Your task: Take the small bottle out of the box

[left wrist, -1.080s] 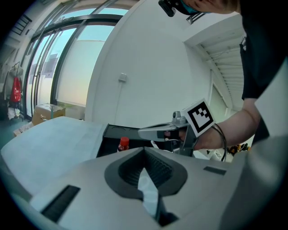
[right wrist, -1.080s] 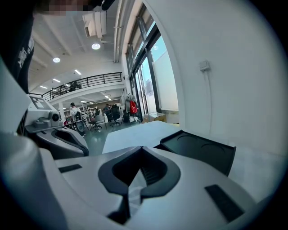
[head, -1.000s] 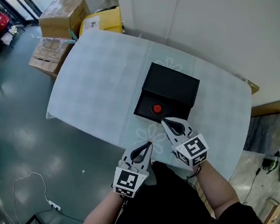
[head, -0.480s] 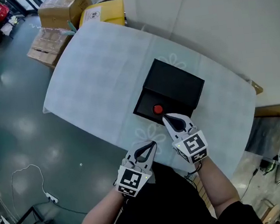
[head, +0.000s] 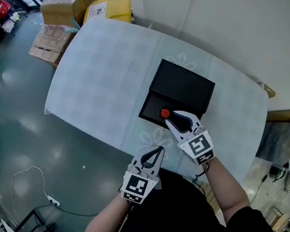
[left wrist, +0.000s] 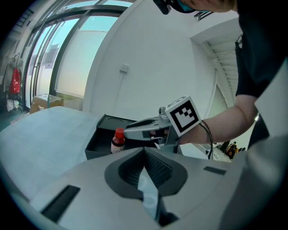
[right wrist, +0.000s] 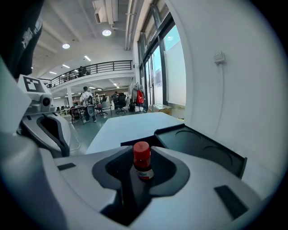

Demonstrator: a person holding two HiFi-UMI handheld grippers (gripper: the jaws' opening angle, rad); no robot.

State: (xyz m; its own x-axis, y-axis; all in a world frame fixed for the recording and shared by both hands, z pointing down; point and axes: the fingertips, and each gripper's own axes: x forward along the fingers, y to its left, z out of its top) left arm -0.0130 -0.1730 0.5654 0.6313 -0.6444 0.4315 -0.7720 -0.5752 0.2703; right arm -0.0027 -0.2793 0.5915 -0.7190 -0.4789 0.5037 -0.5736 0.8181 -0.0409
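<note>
A pale cloth covered the table (head: 103,76) that ran from the upper left to the right edge of the head view, with an open black box (head: 184,89) set near its centre. The small bottle (head: 164,113), red-capped and upright, stood inside the box at its lower left corner. The right gripper (head: 181,118) reached over the box's near edge, its jaws opening with the bottle framed in the gap between them in the right gripper view, not gripped. The left gripper (head: 157,152) hung back at the table's near edge, lower in the frame, its jaws clenched together on nothing. A white wall (head: 238,17) filled the upper right, while a glossy grey-green floor (head: 15,129) spread down the left, with a cable (head: 27,180) trailing across it. Cardboard boxes (head: 66,9) and a yellow box (head: 108,9) sat by the table's far end at the top. The right gripper view showed a hall with a railed balcony (right wrist: 90,69) and tall windows (right wrist: 157,67).
</note>
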